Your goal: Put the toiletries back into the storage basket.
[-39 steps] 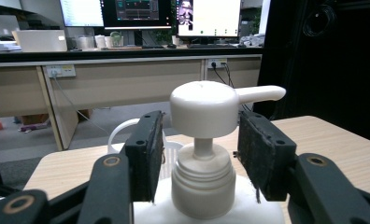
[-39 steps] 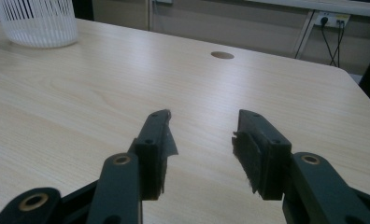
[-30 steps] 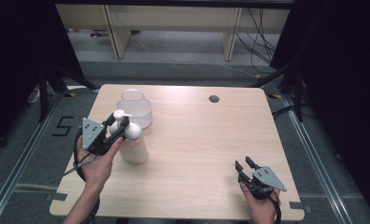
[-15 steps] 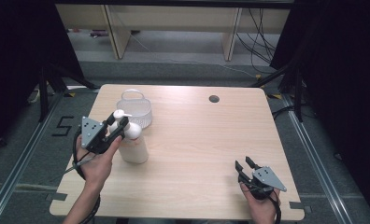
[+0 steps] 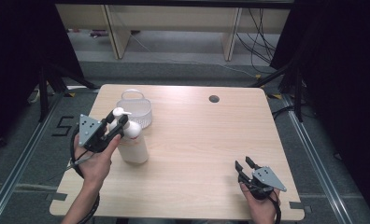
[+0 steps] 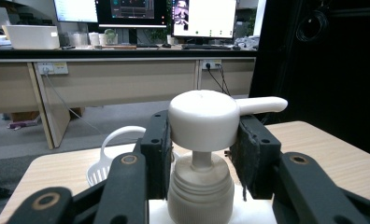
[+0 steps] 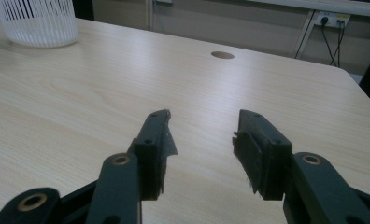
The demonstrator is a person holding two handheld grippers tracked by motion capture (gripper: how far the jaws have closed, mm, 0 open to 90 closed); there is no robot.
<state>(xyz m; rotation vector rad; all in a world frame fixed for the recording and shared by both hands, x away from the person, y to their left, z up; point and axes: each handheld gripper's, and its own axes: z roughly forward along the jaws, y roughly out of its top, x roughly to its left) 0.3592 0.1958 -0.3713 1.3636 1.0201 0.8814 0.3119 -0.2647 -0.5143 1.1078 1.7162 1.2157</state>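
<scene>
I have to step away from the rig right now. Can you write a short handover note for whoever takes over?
Left gripper: jaws closed on the pump head of the white bottle, which stands upright on the table near its left side.
Right gripper: open, holding nothing, low over the table's near right corner.
White basket: just behind the bottle; what is in it cannot be told.
Done: pump head gripped.
Left: probably lift the bottle into the basket, or work the pump; keep the bottle upright.

Office-like lab, monitors on a long desk, wall sockets, trailing cables (black curtains)
</scene>
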